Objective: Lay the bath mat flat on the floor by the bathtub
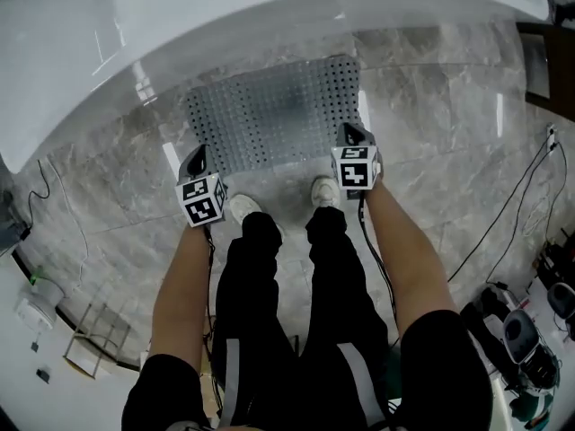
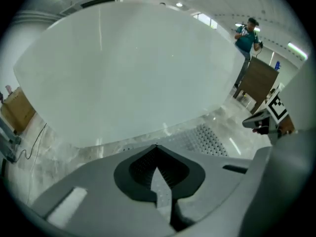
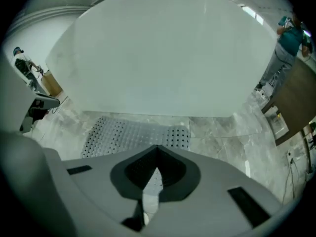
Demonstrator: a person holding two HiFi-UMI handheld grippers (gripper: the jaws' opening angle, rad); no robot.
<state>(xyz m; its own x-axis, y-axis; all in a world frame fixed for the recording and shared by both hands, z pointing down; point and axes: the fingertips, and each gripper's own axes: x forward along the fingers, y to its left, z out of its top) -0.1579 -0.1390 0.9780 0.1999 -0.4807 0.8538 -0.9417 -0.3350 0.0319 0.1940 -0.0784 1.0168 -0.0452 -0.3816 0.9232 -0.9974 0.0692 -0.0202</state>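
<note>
The grey perforated bath mat [image 1: 274, 115] lies spread flat on the marble floor against the white bathtub [image 1: 180, 25]. My left gripper [image 1: 199, 157] hangs above the mat's near left corner, my right gripper [image 1: 349, 135] above its near right corner. Both are clear of the mat. In the left gripper view the jaws [image 2: 157, 146] meet at the tip with nothing between them, and the mat [image 2: 207, 138] shows beyond. The right gripper view shows the same: jaws [image 3: 157, 147] shut and empty, the mat [image 3: 133, 132] below the tub [image 3: 163, 53].
My white shoes [image 1: 243, 206] [image 1: 323, 189] stand just short of the mat's near edge. Cables [image 1: 512, 205] trail over the floor at the right toward gear [image 1: 530, 330]. A wooden cabinet [image 1: 548, 61] stands at the far right. A person in teal [image 2: 245, 36] stands beyond the tub.
</note>
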